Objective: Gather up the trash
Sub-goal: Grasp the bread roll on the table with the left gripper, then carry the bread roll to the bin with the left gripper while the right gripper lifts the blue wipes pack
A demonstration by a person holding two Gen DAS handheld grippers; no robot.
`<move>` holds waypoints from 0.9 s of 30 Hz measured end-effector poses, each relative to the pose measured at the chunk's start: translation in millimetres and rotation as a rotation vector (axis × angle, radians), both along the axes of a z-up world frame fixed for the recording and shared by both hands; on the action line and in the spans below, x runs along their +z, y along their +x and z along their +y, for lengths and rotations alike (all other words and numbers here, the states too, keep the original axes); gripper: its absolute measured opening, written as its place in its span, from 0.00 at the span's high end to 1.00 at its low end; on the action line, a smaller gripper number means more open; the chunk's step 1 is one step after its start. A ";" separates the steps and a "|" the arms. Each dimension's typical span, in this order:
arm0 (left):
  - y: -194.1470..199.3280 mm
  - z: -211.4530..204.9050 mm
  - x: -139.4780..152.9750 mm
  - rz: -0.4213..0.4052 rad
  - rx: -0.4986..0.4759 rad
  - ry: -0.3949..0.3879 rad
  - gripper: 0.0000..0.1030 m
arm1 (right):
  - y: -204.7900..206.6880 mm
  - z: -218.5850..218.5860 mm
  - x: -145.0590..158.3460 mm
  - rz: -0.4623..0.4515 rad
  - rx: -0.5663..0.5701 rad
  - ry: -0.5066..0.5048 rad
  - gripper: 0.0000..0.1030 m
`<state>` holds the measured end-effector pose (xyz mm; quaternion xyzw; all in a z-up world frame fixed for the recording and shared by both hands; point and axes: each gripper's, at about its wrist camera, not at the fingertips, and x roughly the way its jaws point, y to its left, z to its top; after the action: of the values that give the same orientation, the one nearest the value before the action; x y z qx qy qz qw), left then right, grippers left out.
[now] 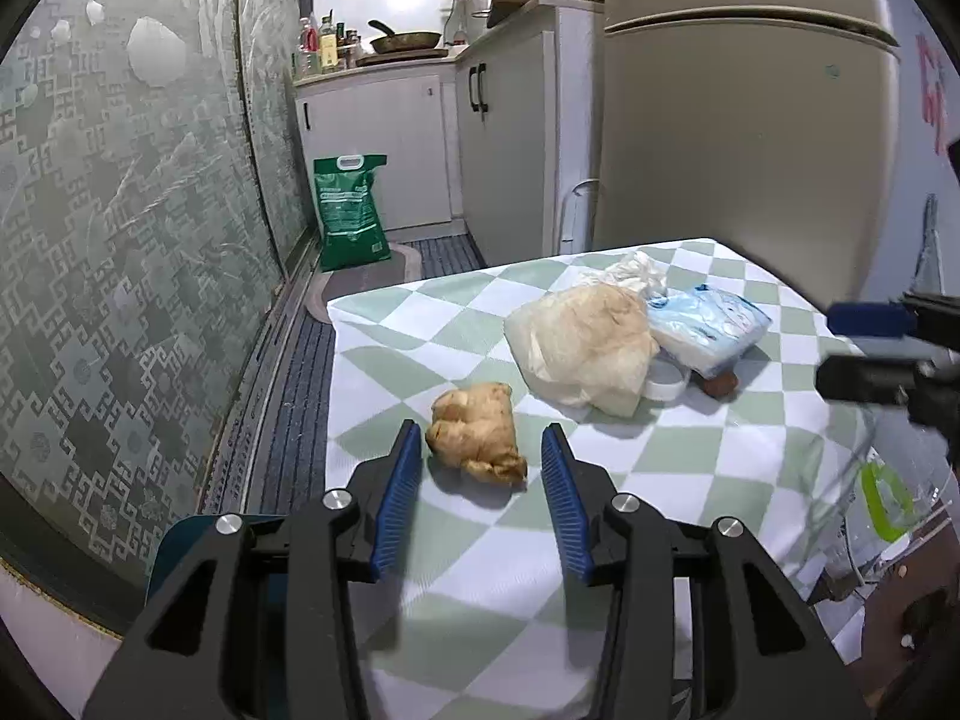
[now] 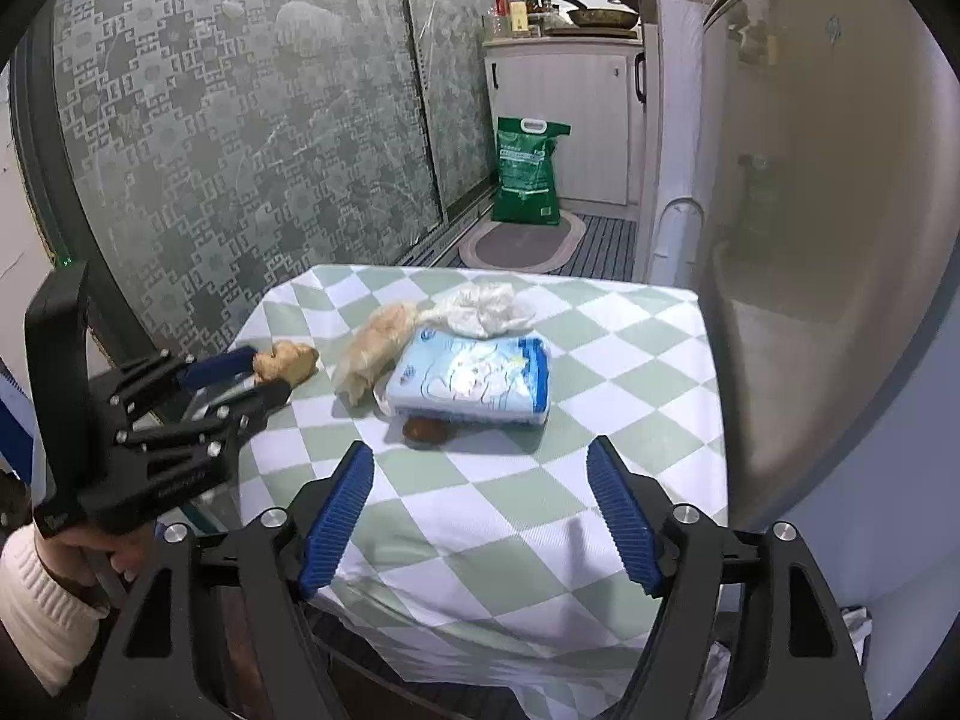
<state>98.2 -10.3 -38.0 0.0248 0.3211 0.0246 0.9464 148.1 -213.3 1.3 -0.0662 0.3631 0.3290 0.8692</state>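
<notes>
A knobbly piece of ginger (image 1: pixel 477 432) lies on the checked tablecloth (image 1: pixel 420 336), between the open jaws of my left gripper (image 1: pixel 483 450); the pads are beside it, apart from it. It also shows in the right wrist view (image 2: pixel 287 362), with the left gripper (image 2: pixel 264 372) around it. Behind it lie a clear plastic bag with beige contents (image 1: pixel 585 348), a crumpled white tissue (image 1: pixel 639 270), a blue-white tissue pack (image 1: pixel 708 324), a white lid (image 1: pixel 666 384) and a small brown item (image 1: pixel 720 384). My right gripper (image 2: pixel 480 468) is open and empty, short of the brown item (image 2: pixel 425 431).
A fridge (image 1: pixel 750 138) stands right behind the table. A patterned glass sliding door (image 1: pixel 120 240) runs along the left. A green sack (image 1: pixel 351 210) stands on the floor by white cabinets (image 1: pixel 408 138). A clear bag with a green handle (image 1: pixel 882 498) hangs at the table's right edge.
</notes>
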 end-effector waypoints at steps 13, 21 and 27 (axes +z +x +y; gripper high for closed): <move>9.0 -1.8 -1.0 0.004 0.020 0.012 0.67 | 6.3 7.0 -9.1 -0.003 -0.009 0.035 0.19; -6.9 8.4 8.5 -0.050 -0.002 -0.090 0.67 | 13.2 18.3 -8.7 -0.008 -0.027 0.074 0.11; -15.7 7.5 11.7 -0.058 -0.040 -0.110 0.67 | 22.1 28.8 -12.1 -0.012 -0.060 0.049 0.11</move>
<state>82.5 -2.8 -26.3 -0.0216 0.2937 -0.0116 0.9556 170.2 -184.5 -10.7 -0.0359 0.3518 0.3110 0.8822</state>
